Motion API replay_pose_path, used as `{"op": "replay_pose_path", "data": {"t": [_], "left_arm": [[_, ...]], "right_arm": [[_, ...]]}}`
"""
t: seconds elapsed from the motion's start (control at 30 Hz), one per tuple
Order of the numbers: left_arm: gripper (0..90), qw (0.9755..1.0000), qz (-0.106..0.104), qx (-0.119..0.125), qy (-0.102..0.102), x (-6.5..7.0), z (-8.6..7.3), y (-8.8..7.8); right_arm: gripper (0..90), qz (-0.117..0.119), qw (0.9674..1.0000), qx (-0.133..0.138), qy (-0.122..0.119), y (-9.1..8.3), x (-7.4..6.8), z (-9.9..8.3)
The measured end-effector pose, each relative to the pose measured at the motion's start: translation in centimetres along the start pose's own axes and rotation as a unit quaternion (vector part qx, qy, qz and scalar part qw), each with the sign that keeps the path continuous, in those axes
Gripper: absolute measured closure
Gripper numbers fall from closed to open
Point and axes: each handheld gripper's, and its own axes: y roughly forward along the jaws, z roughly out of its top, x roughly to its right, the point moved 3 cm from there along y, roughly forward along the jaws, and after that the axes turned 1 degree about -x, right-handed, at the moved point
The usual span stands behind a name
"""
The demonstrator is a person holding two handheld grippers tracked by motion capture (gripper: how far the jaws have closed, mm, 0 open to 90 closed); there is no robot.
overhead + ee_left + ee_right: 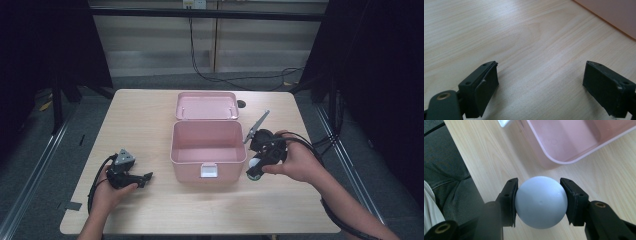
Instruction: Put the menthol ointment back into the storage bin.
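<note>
A pale blue-white ball is clamped between the two black jaws of my right gripper, held off the wooden table. From above, the right gripper hovers just right of the open pink box, with the ball peeking out under the hand. The box's inside looks bare in the right gripper view. My left gripper rests low over the table at the front left, jaws wide apart with nothing between them; in the high view, the left gripper points toward the box.
The pink box's lid stands open behind it, a white latch on the front wall. The table's near edge and a person's dark trouser leg lie below the right gripper. A black cable runs over the floor beyond the table.
</note>
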Motion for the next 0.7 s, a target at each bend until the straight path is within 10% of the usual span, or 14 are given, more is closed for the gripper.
{"op": "replay_pose_path", "data": {"t": [0.7], "left_arm": [[12.3,1.0,0.0,0.002,-0.002,0.0,0.0,0.0]], "right_arm": [[50.4,-0.014,0.9999,0.001,0.003,-2.4,1.3,2.7]]}}
